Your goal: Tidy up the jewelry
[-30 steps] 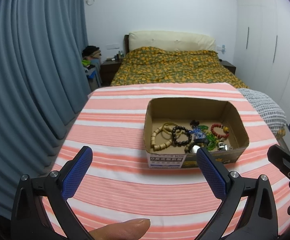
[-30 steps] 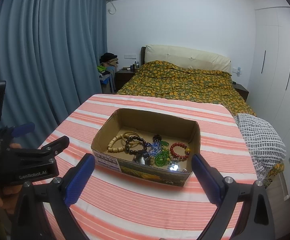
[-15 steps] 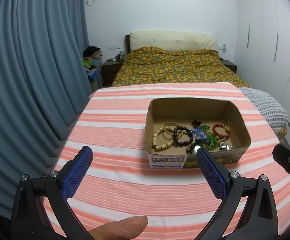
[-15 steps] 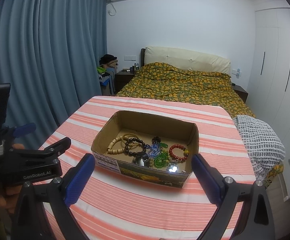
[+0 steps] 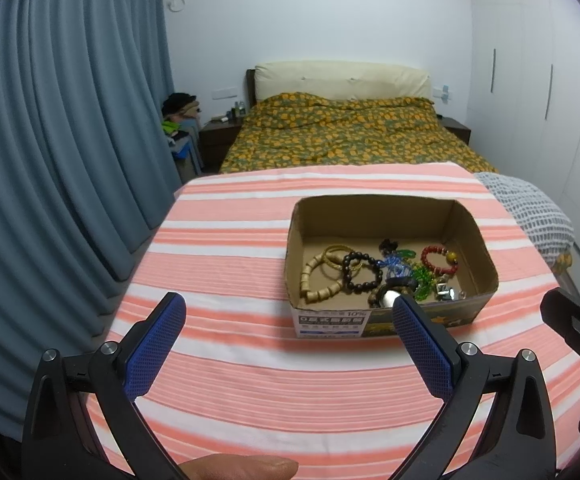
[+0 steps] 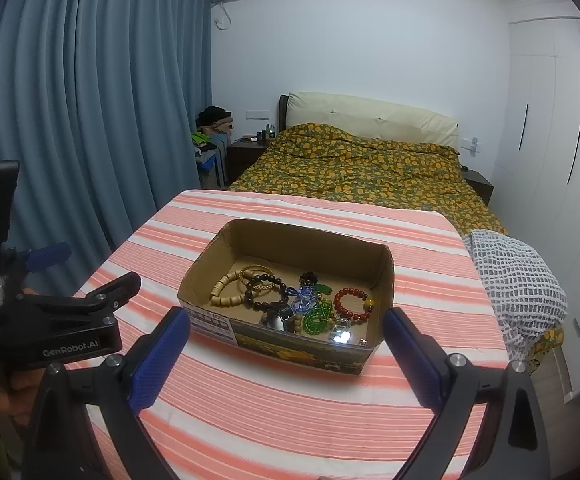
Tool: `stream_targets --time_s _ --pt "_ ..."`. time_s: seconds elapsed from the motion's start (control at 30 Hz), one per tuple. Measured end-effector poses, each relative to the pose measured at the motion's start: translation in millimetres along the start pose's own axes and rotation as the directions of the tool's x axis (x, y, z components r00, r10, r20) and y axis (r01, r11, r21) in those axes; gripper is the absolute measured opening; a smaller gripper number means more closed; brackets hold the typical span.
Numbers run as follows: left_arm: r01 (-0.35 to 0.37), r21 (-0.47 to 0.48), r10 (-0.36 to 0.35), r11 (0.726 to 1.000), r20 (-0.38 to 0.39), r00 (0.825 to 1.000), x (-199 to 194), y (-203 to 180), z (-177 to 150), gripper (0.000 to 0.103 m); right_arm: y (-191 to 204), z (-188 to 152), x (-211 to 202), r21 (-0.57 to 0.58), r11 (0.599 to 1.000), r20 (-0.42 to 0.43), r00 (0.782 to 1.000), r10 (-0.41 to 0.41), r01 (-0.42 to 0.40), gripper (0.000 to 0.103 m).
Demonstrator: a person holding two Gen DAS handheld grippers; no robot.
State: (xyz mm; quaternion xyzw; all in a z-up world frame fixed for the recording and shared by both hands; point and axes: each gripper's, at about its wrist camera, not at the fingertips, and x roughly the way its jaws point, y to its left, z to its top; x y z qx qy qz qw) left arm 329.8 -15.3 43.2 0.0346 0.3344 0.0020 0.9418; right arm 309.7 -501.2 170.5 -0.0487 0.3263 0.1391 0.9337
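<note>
An open cardboard box [image 5: 374,210] [image 6: 386,276] stands on the striped table. Inside lie a tan wooden bracelet [image 5: 316,278] [image 6: 225,294], a dark bead bracelet [image 5: 360,270] [image 6: 263,290], a red bead bracelet [image 5: 440,260] [image 6: 354,304], green beads [image 5: 424,278] [image 6: 318,318] and blue and silver pieces. My left gripper [image 5: 290,332] is open and empty, near the box's front left. My right gripper [image 6: 285,340] is open and empty, just in front of the box.
The table wears a pink and white striped cloth [image 5: 229,260] [image 6: 273,408]. Blue curtains [image 5: 49,140] hang on the left. A bed [image 5: 350,132] lies beyond the table. A grey checked cloth [image 6: 518,280] hangs at the right. White wardrobes [image 6: 550,140] line the right wall.
Both grippers have drawn back and risen slightly, so the box sits a little farther off. Both stay open and empty. The jewelry has not moved.
</note>
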Motion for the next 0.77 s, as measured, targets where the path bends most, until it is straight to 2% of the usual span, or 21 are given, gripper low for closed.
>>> stream_targets --time_s 0.47,0.77 --pt "0.002 0.011 -0.001 1.000 -0.014 1.000 3.6 -2.5 0.8 0.103 1.6 -0.9 0.1 -0.002 1.000 0.000 1.000 -0.004 0.004 0.099" --pt "0.010 0.008 -0.010 1.000 0.004 1.000 2.0 -1.5 -1.2 0.103 -1.0 -1.8 1.4 0.002 1.000 -0.002 1.000 -0.009 0.009 0.099"
